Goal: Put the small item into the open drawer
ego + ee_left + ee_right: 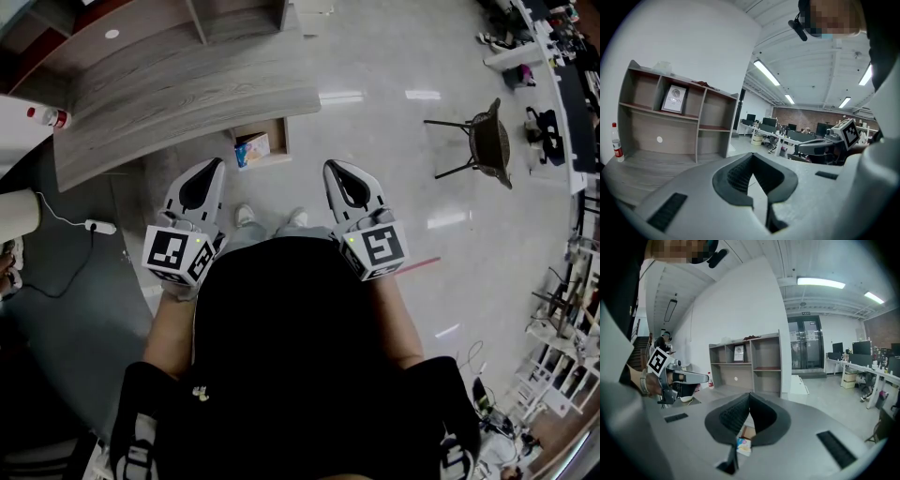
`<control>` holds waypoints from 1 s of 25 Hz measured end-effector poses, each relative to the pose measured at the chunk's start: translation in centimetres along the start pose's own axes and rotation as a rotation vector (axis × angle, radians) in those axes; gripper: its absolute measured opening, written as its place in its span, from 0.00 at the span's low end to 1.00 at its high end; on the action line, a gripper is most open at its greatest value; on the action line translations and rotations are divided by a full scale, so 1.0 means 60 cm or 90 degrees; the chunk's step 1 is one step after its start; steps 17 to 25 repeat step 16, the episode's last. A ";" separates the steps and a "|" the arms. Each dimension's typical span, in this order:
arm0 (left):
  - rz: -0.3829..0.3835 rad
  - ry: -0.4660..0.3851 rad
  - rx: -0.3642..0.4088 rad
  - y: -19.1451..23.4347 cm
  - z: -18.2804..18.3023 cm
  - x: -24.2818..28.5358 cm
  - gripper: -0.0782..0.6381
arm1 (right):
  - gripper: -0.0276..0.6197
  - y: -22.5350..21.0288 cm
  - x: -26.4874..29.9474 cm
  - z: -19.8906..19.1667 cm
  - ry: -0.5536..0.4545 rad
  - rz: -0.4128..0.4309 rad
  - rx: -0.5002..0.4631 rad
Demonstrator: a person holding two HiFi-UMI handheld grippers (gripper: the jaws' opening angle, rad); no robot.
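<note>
- A person stands with a pair of tongs in each hand, held close to the body at about waist height. The left tongs (217, 165) and the right tongs (330, 167) point forward side by side, apart from each other.
- Both pairs are closed tip against tip with nothing pinched in them. The left gripper view and the right gripper view each show the ribbed pads meeting at a point.
- The open drawer (278, 141) sits ahead of the tongs and lower down, roughly between the two tips. It is pulled out from under a curved wooden worktop (169, 94).
- The small item (251, 150), a colourful packet in blue and orange, lies inside the drawer on the side nearer the left tongs. In the right gripper view it shows through the gap below the closed tips, far beyond them and not touched.
- Judging from this, the item already sits where the task wants it. That would explain why both tongs are closed, empty and not reaching.
- A bottle (45, 115) with a red cap stands on the worktop, far out beyond the left tongs.
- A chair (487, 141) stands on the floor, well off beyond the right tongs.
</note>
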State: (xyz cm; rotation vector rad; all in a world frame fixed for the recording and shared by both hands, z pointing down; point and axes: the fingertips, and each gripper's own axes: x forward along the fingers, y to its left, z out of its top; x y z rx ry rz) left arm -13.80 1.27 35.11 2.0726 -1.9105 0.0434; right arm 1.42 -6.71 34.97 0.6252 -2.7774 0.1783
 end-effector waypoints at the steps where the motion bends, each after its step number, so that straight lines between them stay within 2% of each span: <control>1: -0.001 0.002 0.000 -0.001 0.000 0.000 0.11 | 0.06 -0.001 -0.001 0.000 0.001 -0.001 0.001; 16: -0.036 0.013 0.010 -0.020 -0.002 0.004 0.11 | 0.06 -0.001 -0.006 -0.005 0.003 -0.009 0.006; 25: -0.036 0.013 0.010 -0.020 -0.002 0.004 0.11 | 0.06 -0.001 -0.006 -0.005 0.003 -0.009 0.006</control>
